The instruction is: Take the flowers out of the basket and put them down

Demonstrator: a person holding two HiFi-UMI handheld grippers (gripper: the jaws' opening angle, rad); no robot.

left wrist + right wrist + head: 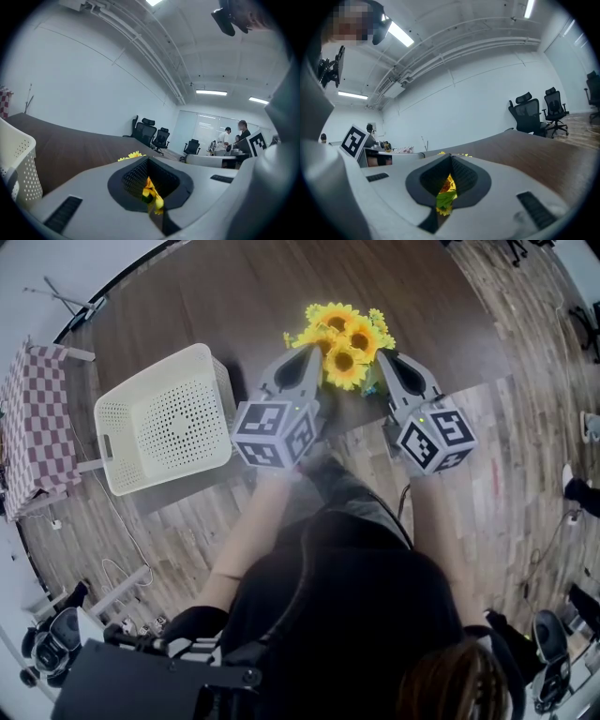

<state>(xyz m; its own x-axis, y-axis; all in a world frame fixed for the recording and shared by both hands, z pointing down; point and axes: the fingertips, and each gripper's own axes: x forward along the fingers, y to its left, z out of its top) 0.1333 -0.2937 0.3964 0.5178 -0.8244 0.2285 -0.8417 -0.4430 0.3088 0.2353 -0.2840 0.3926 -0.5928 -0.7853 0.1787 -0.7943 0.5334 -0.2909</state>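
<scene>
Dark counter (pixel 187 296) carries the empty basket (pixel 117 442) at nine o'clock. Flowers (pixel 344 338) at twelve, out, clamped in jaws of left gripper (pixel 307 357) and right gripper (pixel 394 362); setting down remains.

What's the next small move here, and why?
Probably lower the flowers onto the bare table right of the basket, then open. The left gripper and right gripper are both shut on the flowers, which are already out of the basket. I can't tell whether they touch the tabletop yet.
</scene>
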